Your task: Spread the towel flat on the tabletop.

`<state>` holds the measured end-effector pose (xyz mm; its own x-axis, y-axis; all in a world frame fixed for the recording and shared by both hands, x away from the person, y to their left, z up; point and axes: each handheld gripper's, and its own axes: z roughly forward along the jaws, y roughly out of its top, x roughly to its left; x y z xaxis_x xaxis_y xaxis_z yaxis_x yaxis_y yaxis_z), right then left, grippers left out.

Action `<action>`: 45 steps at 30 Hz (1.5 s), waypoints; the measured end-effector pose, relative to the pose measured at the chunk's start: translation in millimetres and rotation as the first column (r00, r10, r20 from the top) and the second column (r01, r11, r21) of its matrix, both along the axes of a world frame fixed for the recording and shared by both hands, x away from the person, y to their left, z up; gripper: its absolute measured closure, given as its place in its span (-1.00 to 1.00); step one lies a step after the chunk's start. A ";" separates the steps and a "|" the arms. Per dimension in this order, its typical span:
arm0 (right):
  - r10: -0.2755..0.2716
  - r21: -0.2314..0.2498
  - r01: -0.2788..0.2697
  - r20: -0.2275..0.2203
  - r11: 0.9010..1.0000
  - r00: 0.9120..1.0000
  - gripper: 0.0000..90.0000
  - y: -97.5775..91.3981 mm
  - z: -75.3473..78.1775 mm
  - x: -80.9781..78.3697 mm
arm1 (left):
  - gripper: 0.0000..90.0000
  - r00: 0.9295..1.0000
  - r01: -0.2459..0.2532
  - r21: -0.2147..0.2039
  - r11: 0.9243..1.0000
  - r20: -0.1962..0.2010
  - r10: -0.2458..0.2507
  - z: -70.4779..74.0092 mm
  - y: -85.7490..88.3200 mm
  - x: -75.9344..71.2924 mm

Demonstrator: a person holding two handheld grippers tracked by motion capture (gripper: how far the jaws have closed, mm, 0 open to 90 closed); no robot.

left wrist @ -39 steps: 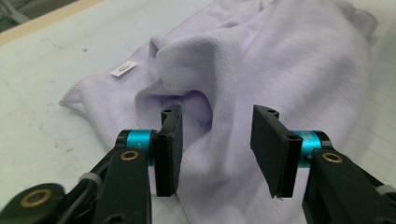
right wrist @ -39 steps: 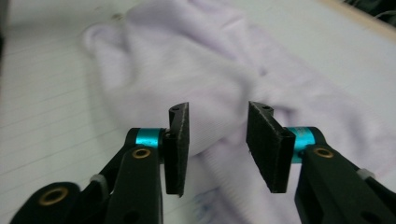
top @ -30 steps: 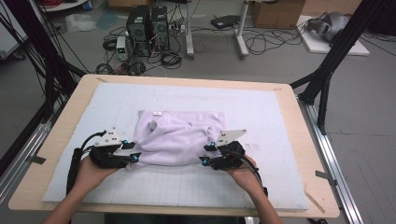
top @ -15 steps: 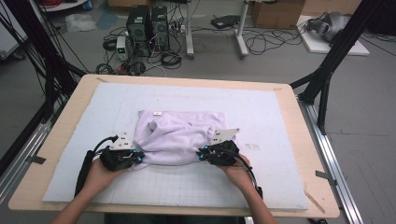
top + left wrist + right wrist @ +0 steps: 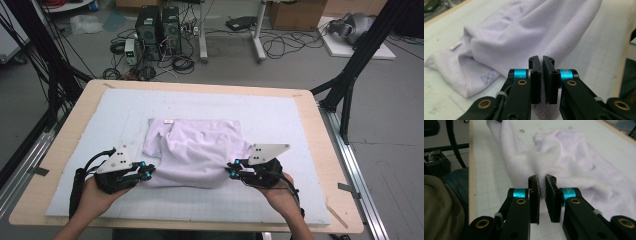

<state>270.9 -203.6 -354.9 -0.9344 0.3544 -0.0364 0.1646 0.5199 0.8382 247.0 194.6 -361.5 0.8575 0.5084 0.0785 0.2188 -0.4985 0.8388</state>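
The lilac towel (image 5: 197,150) lies crumpled mid-counter on the pale mat (image 5: 280,120). The left tool (image 5: 145,170) has just clamped its near left corner and the right tool (image 5: 233,171) its near right corner, cloth pinched between both.

Left tool (image 5: 148,171), right tool (image 5: 231,170) pinch lavender towel (image 5: 197,146) near corners.
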 end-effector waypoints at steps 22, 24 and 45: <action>-0.007 -0.145 -0.015 -0.152 0.989 0.988 0.82 78.6 -60.9 88.6 | 0.84 0.991 -0.055 0.096 0.994 -0.113 0.066 -57.1 15.7 21.0; -0.014 -0.127 -0.005 -0.155 0.992 0.988 0.72 75.5 -58.8 88.6 | 0.69 0.992 -0.050 0.072 0.996 -0.113 0.058 -51.8 17.5 22.2; 0.033 -0.134 -0.047 -0.100 0.990 0.994 0.48 35.1 -72.9 33.0 | 0.40 0.983 0.019 0.081 0.997 -0.185 -0.004 -72.8 0.4 38.6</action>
